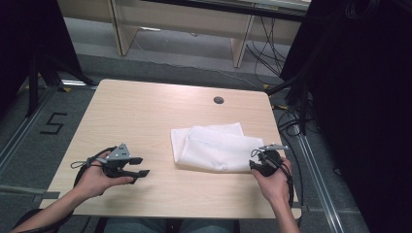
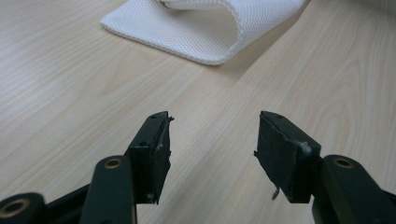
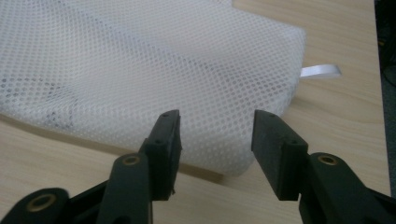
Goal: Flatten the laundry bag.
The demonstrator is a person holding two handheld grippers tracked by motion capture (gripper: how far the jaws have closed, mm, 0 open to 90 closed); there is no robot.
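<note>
In the middle right of the high view, on the pale wooden bench point(image 1: 145, 116), lies a folded white mesh bag point(image 1: 214, 148), its near right corner just in front of the right gripper point(image 1: 257, 162). This gripper has its jaws wide with nothing between them, and the step in hand seems to be the approach to that corner. The left gripper point(image 1: 138, 167), also wide and empty, rests at the lower left, well apart from the bag. Next, I judge, the right gripper must go forward and close on the mesh edge point(image 3: 224, 158).
</note>
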